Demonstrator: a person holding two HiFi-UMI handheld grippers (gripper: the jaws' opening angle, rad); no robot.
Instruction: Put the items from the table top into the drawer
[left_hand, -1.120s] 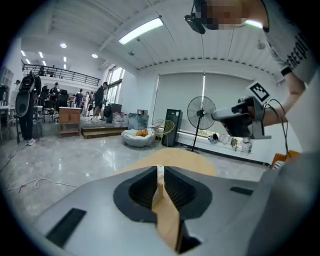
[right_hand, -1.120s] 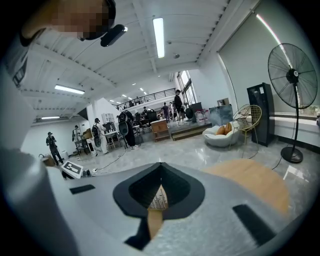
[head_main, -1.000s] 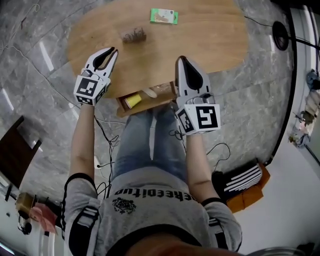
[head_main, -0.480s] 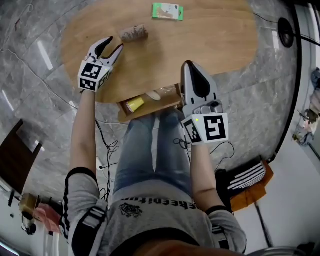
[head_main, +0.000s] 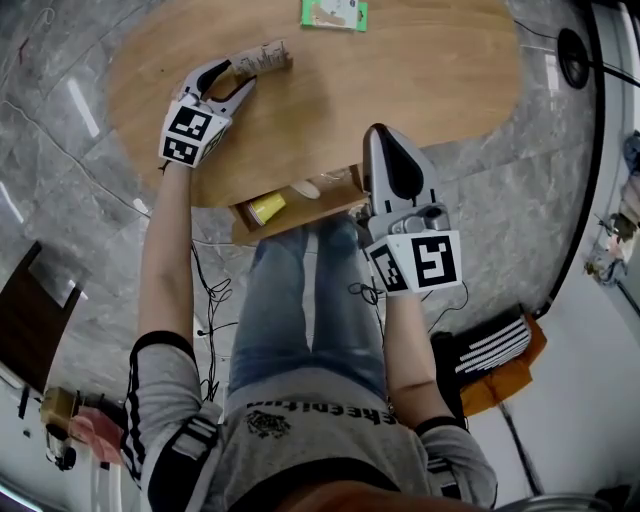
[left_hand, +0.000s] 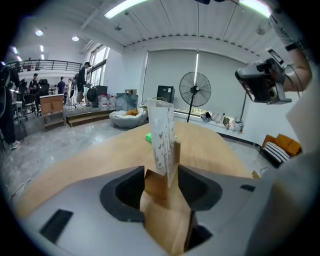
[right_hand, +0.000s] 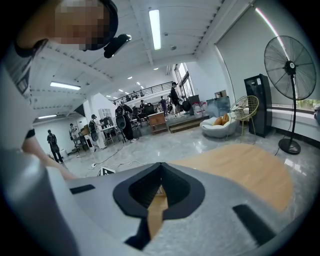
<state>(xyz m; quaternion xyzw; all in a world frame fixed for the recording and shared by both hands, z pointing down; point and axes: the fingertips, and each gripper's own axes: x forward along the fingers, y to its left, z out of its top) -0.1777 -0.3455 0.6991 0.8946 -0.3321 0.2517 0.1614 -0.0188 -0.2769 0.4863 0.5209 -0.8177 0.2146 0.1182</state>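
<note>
The pick-up step is in hand. The left tongs (head_main: 237, 76), whose jaws have just been opening, are spread wide around the brown paper packet (head_main: 263, 57) near the far left edge of the table (head_main: 430, 70), and it is not yet gripped. The right tongs (head_main: 378, 135) are held closed and empty at the near edge, beside the open drawer (head_main: 300, 213). Next, a squeeze on the packet seems to be called for.

Grey tee (head_main: 300, 425), blue jeans (head_main: 300, 300), grey left gripper (head_main: 238, 75) — black-white marker cube (head_main: 192, 135)

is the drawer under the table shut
No, the drawer stands pulled out below the table, with a yellow cup inside.
</note>
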